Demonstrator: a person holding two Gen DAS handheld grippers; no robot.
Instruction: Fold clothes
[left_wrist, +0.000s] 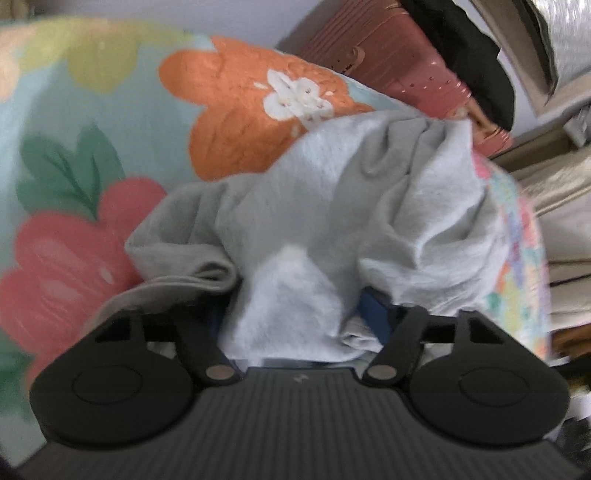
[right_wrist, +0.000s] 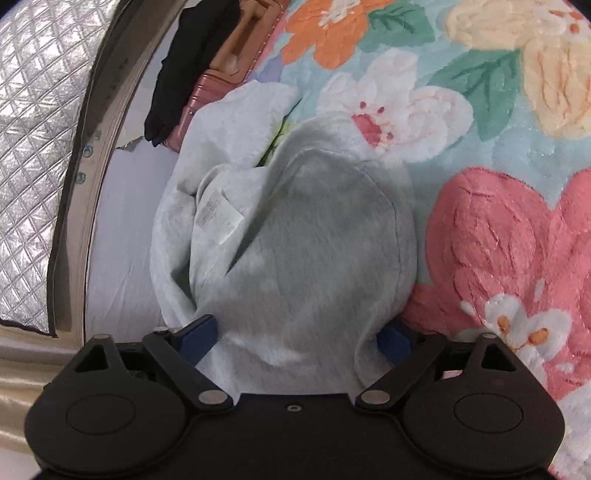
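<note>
My right tongs (right_wrist: 295, 332) and left tongs (left_wrist: 299, 314) are half open around the soft grey crumpled sweater (right_wrist: 306, 240); whether they pinch it, I cannot tell. Only the right view shows its white tag (right_wrist: 218, 218).

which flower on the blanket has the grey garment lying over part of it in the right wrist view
The white flower with the red centre: the grey garment covers its lower edge. The pink flower beside it and the orange flower lie uncovered.

A crumpled grey garment (left_wrist: 332, 206) lies heaped on a floral blanket (left_wrist: 92, 155) printed with orange, pink and yellow blooms. A fold of the cloth sits bunched between the blue-padded fingers (left_wrist: 373, 310) of the left gripper (left_wrist: 295, 314), though the fabric hides whether the pads press on it. Behind the pile, a pink ribbed suitcase (left_wrist: 388, 55) stands with a black cloth (left_wrist: 469, 55) draped over it.
</note>
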